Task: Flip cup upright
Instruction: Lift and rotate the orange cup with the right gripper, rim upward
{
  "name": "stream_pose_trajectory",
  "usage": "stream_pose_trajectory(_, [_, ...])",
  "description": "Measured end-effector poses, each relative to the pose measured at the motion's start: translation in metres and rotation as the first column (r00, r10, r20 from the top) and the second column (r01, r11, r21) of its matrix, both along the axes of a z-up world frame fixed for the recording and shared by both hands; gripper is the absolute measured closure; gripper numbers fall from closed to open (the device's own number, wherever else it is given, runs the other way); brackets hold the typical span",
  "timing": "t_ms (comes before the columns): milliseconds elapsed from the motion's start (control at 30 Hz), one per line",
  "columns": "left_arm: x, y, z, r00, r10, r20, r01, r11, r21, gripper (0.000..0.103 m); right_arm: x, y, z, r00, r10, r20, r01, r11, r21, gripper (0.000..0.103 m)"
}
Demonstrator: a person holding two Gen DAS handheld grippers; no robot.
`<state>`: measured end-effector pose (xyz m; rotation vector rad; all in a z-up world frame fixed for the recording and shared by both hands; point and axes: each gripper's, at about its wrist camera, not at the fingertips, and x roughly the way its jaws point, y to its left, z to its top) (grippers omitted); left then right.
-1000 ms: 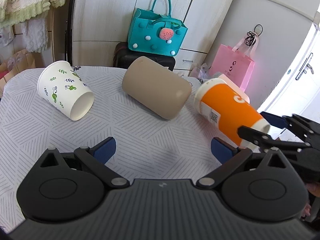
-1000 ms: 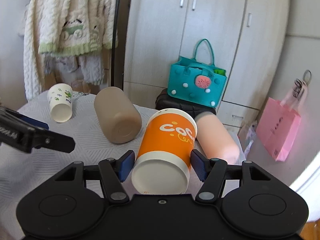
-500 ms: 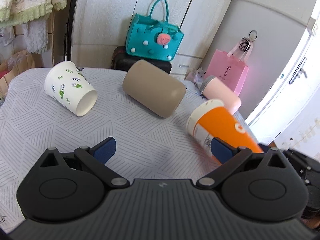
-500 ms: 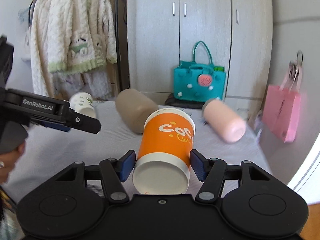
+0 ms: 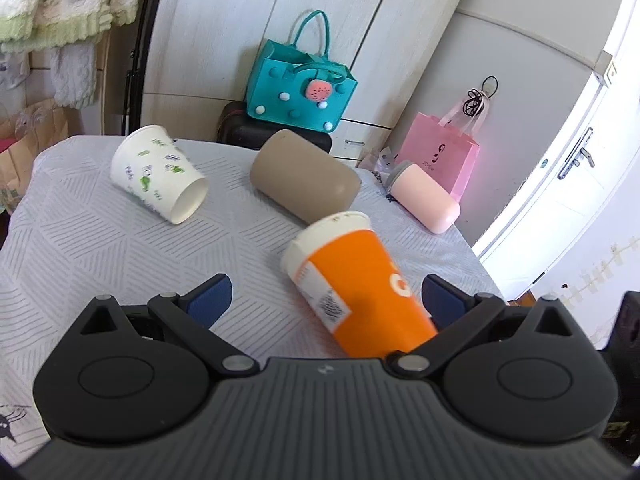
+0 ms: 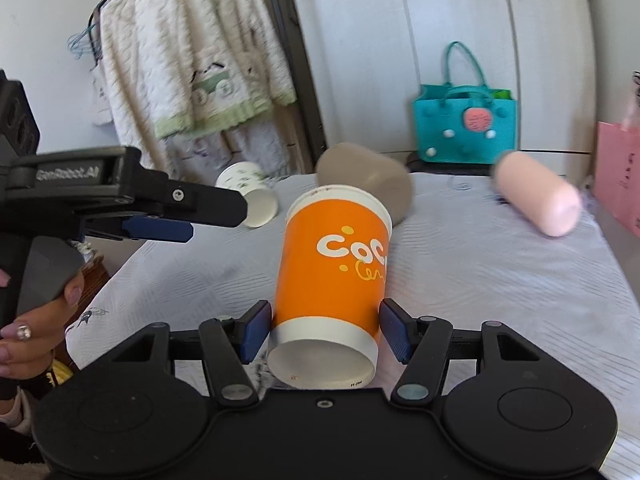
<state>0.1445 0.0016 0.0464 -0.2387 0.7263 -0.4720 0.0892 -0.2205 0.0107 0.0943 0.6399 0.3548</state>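
Orange cup (image 6: 334, 276) sits clamped near its base in the right gripper (image 6: 326, 334), tilted above the bench (image 6: 500, 280). Left gripper (image 5: 326, 300) is spread apart, empty. Rotating slowly should bring the base down flat before release.

We read "GenRobot.AI" on the left gripper (image 6: 160, 216), at the left of the right wrist view. The orange cup (image 6: 336, 276), at frame centre, bears white lettering "coc", cut off at its edge.

- Orange paper cup (image 6: 334, 264) with a white rim band and white "coc" lettering, barcode label on its side.
- Tilted, base nearest the right wrist view, clamped at its lower end, above the counter (image 6: 500, 280).
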Motion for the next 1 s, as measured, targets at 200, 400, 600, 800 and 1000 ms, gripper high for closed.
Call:
stream_pose_trajectory(200, [0.0, 0.015, -0.007, 0.999, 0.027, -0.035, -0.027, 1.0, -0.002, 0.0, 0.008, 0.016, -0.005, 0.999, 0.034, -0.039, -0.033, 0.999, 0.017, 0.036])
stream_pose_trajectory(400, [0.007, 0.018, -0.022, 0.995, -0.004, -0.096, 0.0, 0.999, -0.047, 0.0, 0.004, 0.015, -0.002, 0.996, 0.079, -0.043, -0.079, 0.997, -0.002, 0.014])
stream_pose_trajectory(600, [0.032, 0.012, -0.04, 0.981, -0.044, -0.191, 0.016, 0.989, -0.144, 0.0, 0.028, 0.002, -0.001, 0.971, 0.205, -0.124, -0.197, 0.977, 0.076, 0.01])
stream_pose_trajectory(800, [0.049, 0.002, -0.057, 0.963, -0.077, -0.258, 0.023, 0.978, -0.205, 0.0, 0.048, 0.002, -0.001, 0.941, 0.282, -0.188, -0.268, 0.959, 0.096, 0.01])
stream_pose_trajectory(1000, [0.059, -0.003, -0.062, 0.961, -0.085, -0.265, 0.03, 0.978, -0.207, 0.003, 0.069, 0.008, 0.003, 0.902, 0.352, -0.249, -0.343, 0.936, 0.08, 0.01])
